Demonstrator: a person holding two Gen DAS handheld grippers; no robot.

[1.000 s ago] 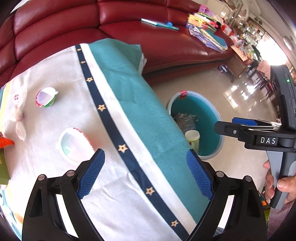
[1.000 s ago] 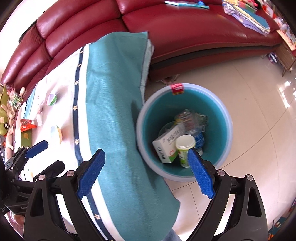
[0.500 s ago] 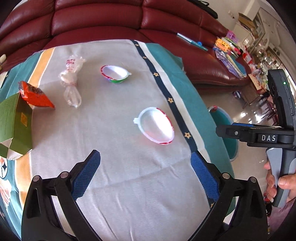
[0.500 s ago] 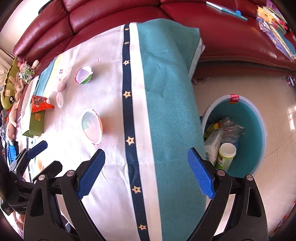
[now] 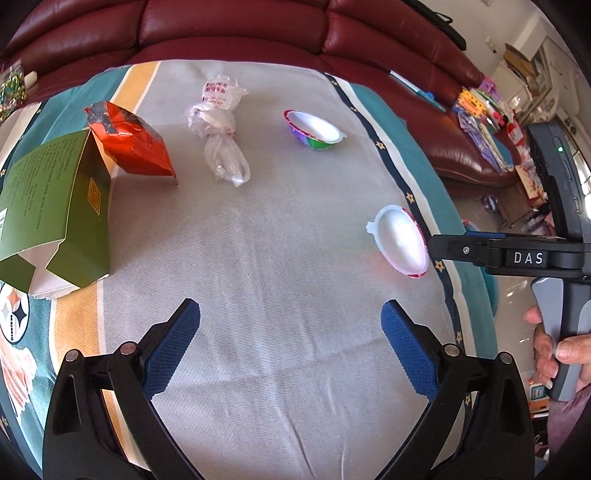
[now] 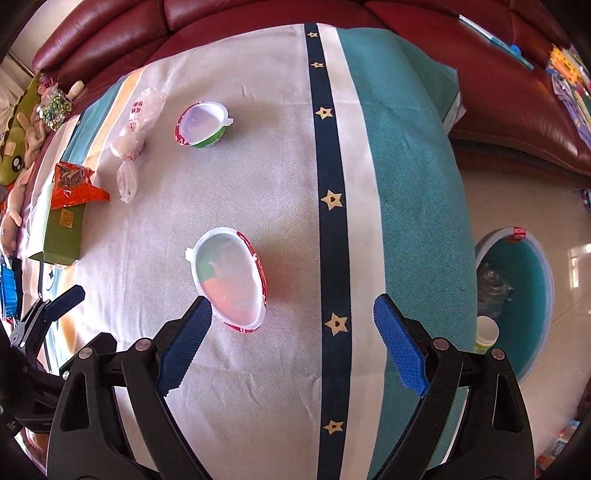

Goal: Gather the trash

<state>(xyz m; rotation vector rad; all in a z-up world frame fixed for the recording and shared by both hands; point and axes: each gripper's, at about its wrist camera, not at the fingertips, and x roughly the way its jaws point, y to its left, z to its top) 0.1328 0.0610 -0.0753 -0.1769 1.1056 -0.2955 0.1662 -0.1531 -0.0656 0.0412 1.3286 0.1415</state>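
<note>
Left wrist view, items as I read them from my station. Left gripper (image 5: 290, 345): black frame, blue ribbed pads, jaws spread wide with nothing between, only woven cloth below. Worktop (image 5: 266, 258): covered in a coarse white fabric with teal and yellow bands and a navy stripe of gold stars.

Trash on it:
- Green carton (image 5: 55, 218), cardboard, open at the near end, lying on its side at the left.
- Orange foil packet (image 5: 129, 144), crinkled, touching the carton's far corner.
- Clear plastic bag (image 5: 221, 133), twisted and knotted, just beside the packet.
- Round cup (image 5: 314, 129), thin plastic, white inside, purple and green wall, tilted, far side.
- Oval cup (image 5: 400, 242), white plastic with a red rim, near the starred stripe.

Right wrist view. Right gripper (image 6: 291, 345): jaws spread, gripping nothing; the oval cup (image 6: 231, 280) sits just ahead of its left pad, untouched. Round teal bin (image 6: 532, 302) on the tiled floor beyond the worktop edge, holding bottles and wrappers. Dark red leather sofa (image 6: 258, 14) behind.
</note>
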